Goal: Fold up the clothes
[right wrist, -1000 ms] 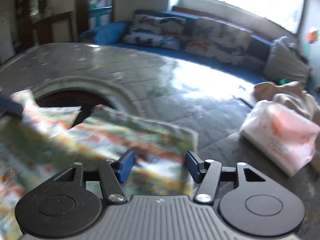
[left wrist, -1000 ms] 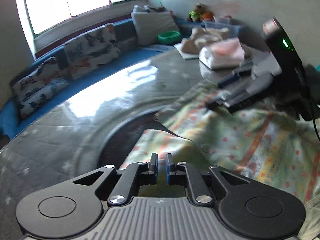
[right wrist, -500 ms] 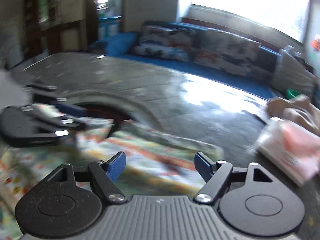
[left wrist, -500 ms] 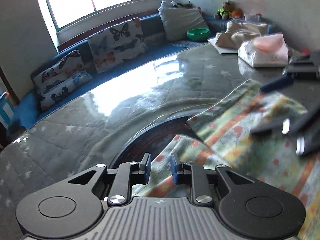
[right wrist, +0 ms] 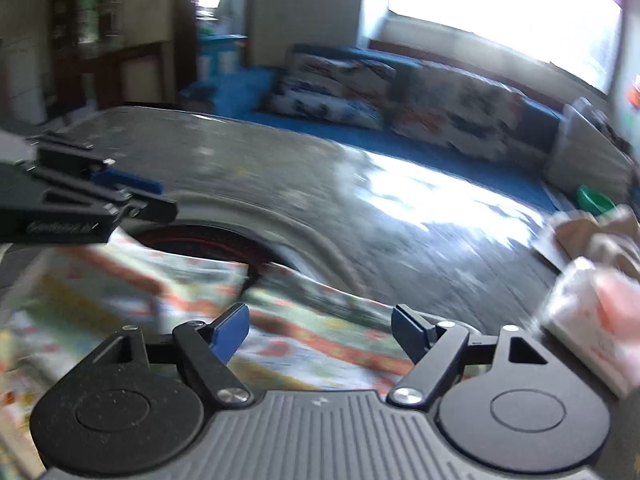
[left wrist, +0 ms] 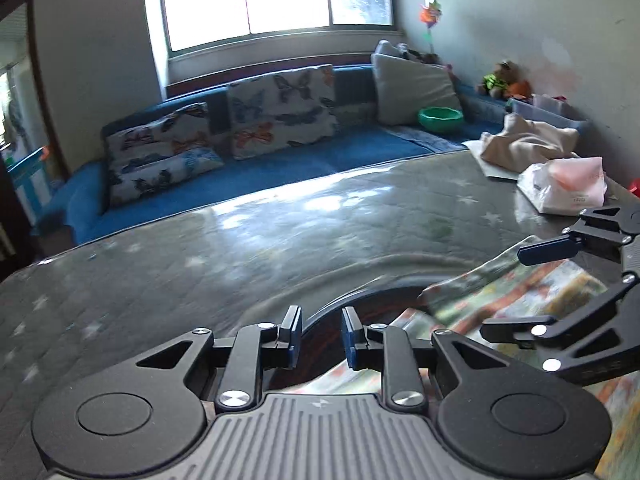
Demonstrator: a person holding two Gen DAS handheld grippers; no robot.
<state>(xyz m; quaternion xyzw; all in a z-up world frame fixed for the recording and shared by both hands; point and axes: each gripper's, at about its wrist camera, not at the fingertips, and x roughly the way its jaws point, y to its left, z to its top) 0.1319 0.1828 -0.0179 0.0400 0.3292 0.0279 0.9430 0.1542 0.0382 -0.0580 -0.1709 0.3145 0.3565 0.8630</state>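
- The patterned cloth point(left wrist: 520, 300) lies spread on the grey quilted mat point(left wrist: 240, 248), partly over a dark round patch point(left wrist: 360, 308) in the mat; it sits low and right in the left wrist view, and low and left to centre in the right wrist view point(right wrist: 320, 320).
- The print is pale green and yellow with orange stripes and dots. What kind of garment it is I cannot tell from here.
- It looks thin, light and limp. Its near edge drapes and curls rather than holding a line, so it should lift with almost no effort and sag wherever it is not supported.
- It is probably not fragile or slippery against the mat, though a single layer may slide or bunch if dragged.
- The left gripper point(left wrist: 320, 338) hangs above the dark patch with its blue fingers point(left wrist: 294, 336) a little apart and nothing between them; the cloth edge is just beside and below.
- The right gripper point(right wrist: 320, 330) is over the cloth, its fingers point(right wrist: 230, 332) spread wide and opening further, clear of the fabric.
- Best hold, in my judgement: pinch two corners or a hem, one per gripper, well apart along the same edge, so the cloth hangs flat when raised.
- Taking it mid-panel would likely gather a wad and spoil the fold.
- A white plastic bag point(left wrist: 560, 190) and a beige bundle point(left wrist: 528, 144) lie at the mat's far right, well apart from the cloth.
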